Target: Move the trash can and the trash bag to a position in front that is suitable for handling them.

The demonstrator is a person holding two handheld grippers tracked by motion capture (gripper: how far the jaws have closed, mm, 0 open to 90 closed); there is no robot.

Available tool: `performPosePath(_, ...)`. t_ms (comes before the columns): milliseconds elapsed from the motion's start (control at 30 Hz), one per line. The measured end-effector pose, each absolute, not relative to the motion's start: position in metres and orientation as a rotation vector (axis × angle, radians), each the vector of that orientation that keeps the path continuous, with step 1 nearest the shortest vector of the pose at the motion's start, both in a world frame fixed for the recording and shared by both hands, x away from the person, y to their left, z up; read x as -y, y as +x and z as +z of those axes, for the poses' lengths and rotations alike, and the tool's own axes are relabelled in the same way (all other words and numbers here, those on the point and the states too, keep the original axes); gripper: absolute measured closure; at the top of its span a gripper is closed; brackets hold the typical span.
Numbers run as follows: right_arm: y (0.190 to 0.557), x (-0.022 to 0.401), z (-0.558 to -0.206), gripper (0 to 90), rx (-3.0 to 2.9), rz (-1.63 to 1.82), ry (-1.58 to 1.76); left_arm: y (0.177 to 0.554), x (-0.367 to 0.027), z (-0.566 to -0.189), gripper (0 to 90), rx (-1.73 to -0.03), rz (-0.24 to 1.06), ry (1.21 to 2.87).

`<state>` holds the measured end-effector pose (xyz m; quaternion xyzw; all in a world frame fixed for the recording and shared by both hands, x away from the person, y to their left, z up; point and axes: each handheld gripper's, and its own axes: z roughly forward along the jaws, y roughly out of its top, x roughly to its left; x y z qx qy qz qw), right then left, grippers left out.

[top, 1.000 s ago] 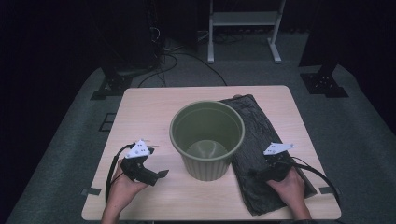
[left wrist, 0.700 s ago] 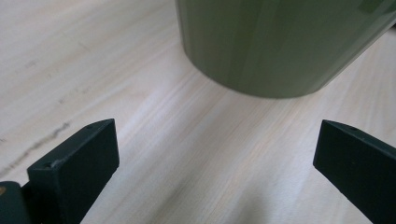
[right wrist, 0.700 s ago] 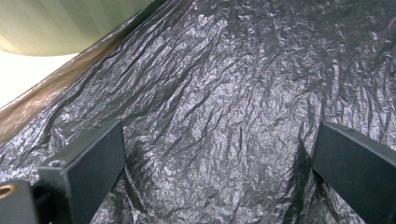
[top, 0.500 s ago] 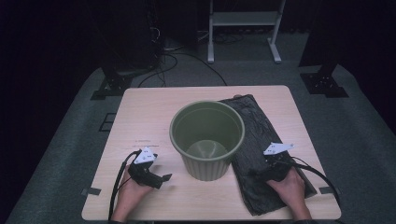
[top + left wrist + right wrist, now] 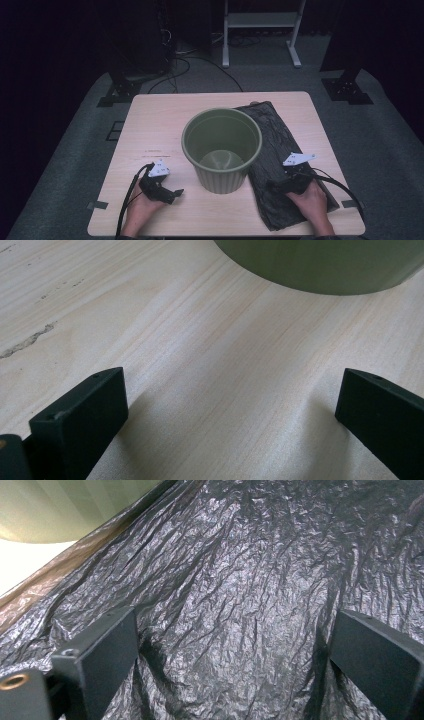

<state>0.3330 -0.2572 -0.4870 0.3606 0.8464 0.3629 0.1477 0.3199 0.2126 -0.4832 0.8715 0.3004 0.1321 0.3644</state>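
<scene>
Step in hand is bag pickup: right tool (image 5: 274, 186), jaws spread, rests over the black plastic bag (image 5: 285, 165) at 3 o'clock of the green bin (image 5: 221, 148) — left tool (image 5: 172, 192) (jaws also spread) on bare surface (image 5: 150, 125) — next, pinch a fold.

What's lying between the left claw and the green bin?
Nothing: the left gripper view shows only bare wooden table between the open left claw and the green bin. The high view agrees.
</scene>
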Motion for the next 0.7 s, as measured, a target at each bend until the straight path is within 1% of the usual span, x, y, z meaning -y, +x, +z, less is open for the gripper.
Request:
performPosePath(133,0.332,0.258,-0.487,4.5,-2.433,1.045,1.039,0.32,-0.212,-0.483,0.0,-0.771,0.34,2.244)
performPosePath(233,0.33,0.259,-0.487,6.4,-2.43,1.047,1.039,0.32,-0.212,-0.483,0.0,-0.771,0.34,2.244)
performPosePath(267,0.328,0.261,-0.487,13.4,-2.423,1.062,1.032,0.32,-0.212,-0.483,0.0,-0.771,0.341,2.244)
performPosePath(333,0.325,0.264,-0.486,22.2,-2.42,1.081,1.014,0.32,-0.212,-0.483,0.0,-0.771,0.34,2.244)
performPosePath(433,0.322,0.267,-0.486,27.5,-2.414,1.096,1.003,0.32,-0.212,-0.483,0.0,-0.771,0.34,2.245)
performPosePath(533,0.319,0.27,-0.485,29.4,-2.417,1.099,0.998,0.32,-0.212,-0.483,0.0,-0.771,0.341,2.244)
performPosePath(700,0.31,0.276,-0.484,29.0,-2.445,1.091,0.979,0.32,-0.212,-0.483,0.0,-0.772,0.34,2.244)
